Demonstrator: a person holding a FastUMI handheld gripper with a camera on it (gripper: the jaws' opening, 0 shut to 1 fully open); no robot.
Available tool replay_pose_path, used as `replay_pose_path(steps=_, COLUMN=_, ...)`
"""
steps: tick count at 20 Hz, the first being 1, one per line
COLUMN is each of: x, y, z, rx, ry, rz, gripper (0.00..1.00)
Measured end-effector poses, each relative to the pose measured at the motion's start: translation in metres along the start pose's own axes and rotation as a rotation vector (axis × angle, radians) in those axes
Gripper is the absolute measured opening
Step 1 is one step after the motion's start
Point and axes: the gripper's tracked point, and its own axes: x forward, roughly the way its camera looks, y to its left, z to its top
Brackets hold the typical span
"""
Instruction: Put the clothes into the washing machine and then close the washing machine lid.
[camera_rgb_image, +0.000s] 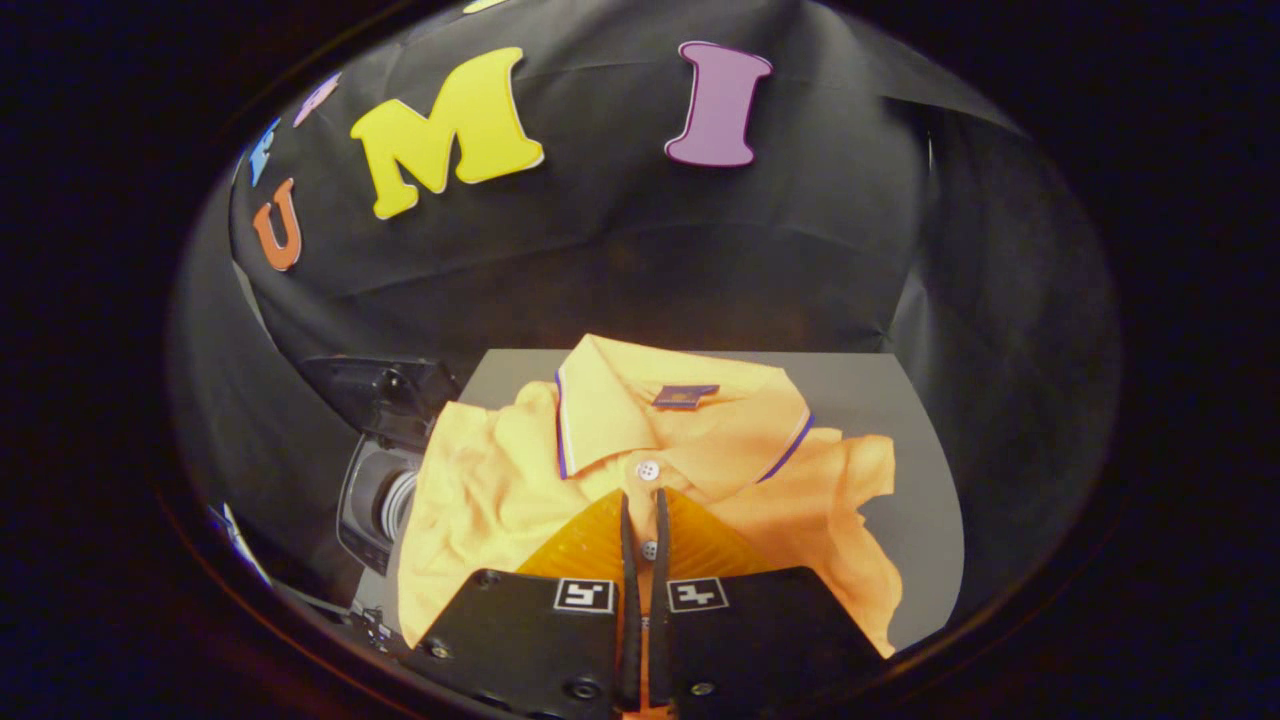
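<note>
**Fingers pinching an orange polo shirt beside a small washing machine**

Seen from a camera riding on the gripper, looking forward along its two fingers.

Furthest left, a small washing machine (385, 490) stands at the left end of a grey tabletop (910, 470). Its dark lid (385, 395) is raised, tilted back above the opening, and a pale, ribbed drum wall shows inside. The near corner of the machine is partly covered by the shirt's left side.

In the middle lies the orange polo shirt (490, 490) — crumpled, front side up, spread across most of the tabletop. Its collar (600, 400), trimmed with a thin purple line, sits toward the far edge, with a small dark label just inside the neck. Below the collar runs the button placket; one white button (648, 470) shows just ahead of the fingertips, and a second sits in the narrow slit between the fingers.

The gripper (641, 497) reaches over the shirt's chest. Its fingers are drawn almost together, with only a thin gap, and the placket fabric passes between them — they appear to be clamped on the shirt.

To the right, the shirt's other side drapes in loose folds toward the near edge, and bare grey tabletop shows beyond it.
</note>
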Motion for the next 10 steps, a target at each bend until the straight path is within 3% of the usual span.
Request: replay_pose_path(steps=10, x=-0.127, y=0.071, z=0.032, rx=0.053, ry=-0.183, rz=0.077, gripper=0.06)
